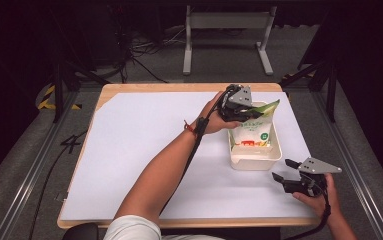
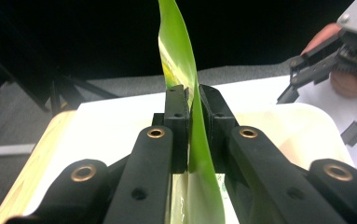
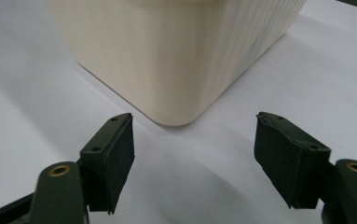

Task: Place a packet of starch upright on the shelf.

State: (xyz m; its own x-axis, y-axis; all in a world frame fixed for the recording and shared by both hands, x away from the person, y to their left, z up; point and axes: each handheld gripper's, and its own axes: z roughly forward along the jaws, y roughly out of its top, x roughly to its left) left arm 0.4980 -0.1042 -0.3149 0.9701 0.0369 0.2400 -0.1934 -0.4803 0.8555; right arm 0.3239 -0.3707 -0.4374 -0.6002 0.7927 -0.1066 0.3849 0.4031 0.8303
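Right of centre in the high view, a green-and-white packet (image 1: 253, 125) stands in the cream plastic tub (image 1: 255, 161), its green top edge poking up toward the upper right. Its printed white face looks toward the bottom of the frame. The left gripper (image 1: 243, 111) is on it at the tub's far end, jaws clamped tight on that green edge; in the left gripper view the green film (image 2: 192, 140) runs straight up between the closed jaws. Down at the lower right, the right gripper (image 1: 286, 170) sits low over the white table cover (image 1: 144, 150), just beside the tub's near right corner, jaws spread wide and holding nothing. In the right gripper view, the tub's rounded corner (image 3: 176, 93) sits just beyond the parted jaws.
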